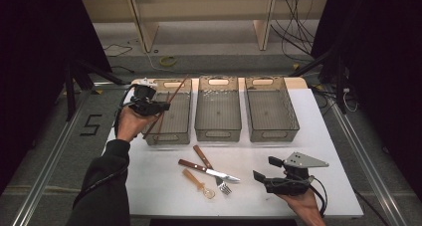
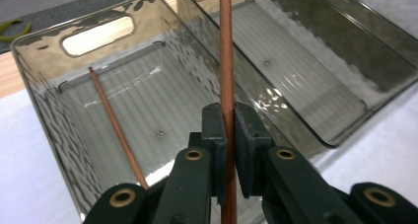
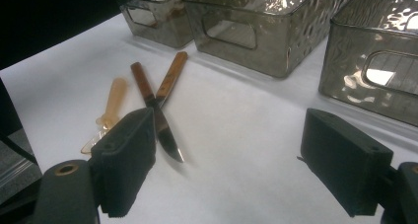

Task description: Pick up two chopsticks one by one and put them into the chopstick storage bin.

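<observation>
Chopstick [image 2: 226, 61] pinched between the left gripper [image 2: 227, 135] jaws, which are shut tight on its shaft; stick stands nearly upright along the jaws, tip reaching past the far rim in the left gripper view. In the high view it slants over the leftmost bin [image 1: 187, 117], above the bin's left side. A second chopstick [image 2: 116, 123] already lies inside that bin, leaning along the floor toward the near wall.

Step looks like dropping the held stick in with its mate. To do it well: tilt the stick closer to level, line it up with the bin's long axis, lower until it is inside the walls, then release so it doesn't bounce out over the rim.

Right gripper [image 3: 226, 160] hangs wide open, holding nothing, near the knife [image 3: 153, 110], fork [image 1: 213, 171] and spoon [image 1: 198, 182] on the white table [image 1: 328, 136]. Middle bin [image 1: 217, 129] and right bin [image 1: 293, 121] hold nothing.
</observation>
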`<control>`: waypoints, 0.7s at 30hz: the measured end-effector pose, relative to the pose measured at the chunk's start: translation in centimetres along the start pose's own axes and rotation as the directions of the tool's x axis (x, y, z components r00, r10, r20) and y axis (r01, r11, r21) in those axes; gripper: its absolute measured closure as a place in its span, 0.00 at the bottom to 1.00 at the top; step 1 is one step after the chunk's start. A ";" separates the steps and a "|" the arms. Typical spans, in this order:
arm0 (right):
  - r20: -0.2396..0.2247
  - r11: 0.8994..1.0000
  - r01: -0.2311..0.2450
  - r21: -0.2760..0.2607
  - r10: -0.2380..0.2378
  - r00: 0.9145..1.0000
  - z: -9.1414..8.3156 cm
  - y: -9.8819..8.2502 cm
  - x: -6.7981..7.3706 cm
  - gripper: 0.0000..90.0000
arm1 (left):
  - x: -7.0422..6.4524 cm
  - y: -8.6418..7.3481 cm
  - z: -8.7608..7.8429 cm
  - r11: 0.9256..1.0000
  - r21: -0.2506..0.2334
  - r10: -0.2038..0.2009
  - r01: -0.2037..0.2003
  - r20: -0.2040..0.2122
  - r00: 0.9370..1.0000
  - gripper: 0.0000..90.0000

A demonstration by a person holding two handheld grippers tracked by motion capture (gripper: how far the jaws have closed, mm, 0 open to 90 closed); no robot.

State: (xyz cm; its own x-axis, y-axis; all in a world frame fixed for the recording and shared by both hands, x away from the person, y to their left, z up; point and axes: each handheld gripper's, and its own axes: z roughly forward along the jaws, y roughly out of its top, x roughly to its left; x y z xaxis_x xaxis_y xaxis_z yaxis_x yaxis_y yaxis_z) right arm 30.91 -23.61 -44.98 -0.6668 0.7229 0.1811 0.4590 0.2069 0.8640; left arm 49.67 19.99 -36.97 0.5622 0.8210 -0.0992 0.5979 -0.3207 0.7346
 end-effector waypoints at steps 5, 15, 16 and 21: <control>-0.001 1.000 -0.001 0.001 0.001 1.000 0.0 0.0 0.0 0.25 | 1.1 0.1 0.8 0.999 0.001 -0.033 0.033 -0.009 0.999 0.93; -0.003 1.000 -0.001 0.002 0.001 1.000 0.1 0.0 -0.1 0.25 | 2.0 0.7 1.8 0.999 0.007 -0.051 0.051 -0.029 0.998 0.93; -0.004 1.000 -0.001 0.003 0.001 1.000 0.1 0.0 -0.1 0.25 | 2.1 0.7 1.8 0.999 0.005 -0.053 0.054 -0.031 0.998 0.93; -0.007 1.000 0.002 0.005 -0.002 1.000 0.1 -0.1 0.0 0.25 | 2.3 0.9 2.0 0.999 0.006 -0.052 0.053 -0.035 0.998 0.93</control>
State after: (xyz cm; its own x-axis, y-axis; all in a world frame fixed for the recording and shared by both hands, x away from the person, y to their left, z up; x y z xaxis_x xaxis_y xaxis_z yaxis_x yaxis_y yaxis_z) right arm 30.96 -23.60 -45.06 -0.6715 0.7181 0.1829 0.4605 0.2111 0.8622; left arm 52.68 20.65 -37.85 0.5097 0.8528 -0.1139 0.6298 -0.2796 0.7247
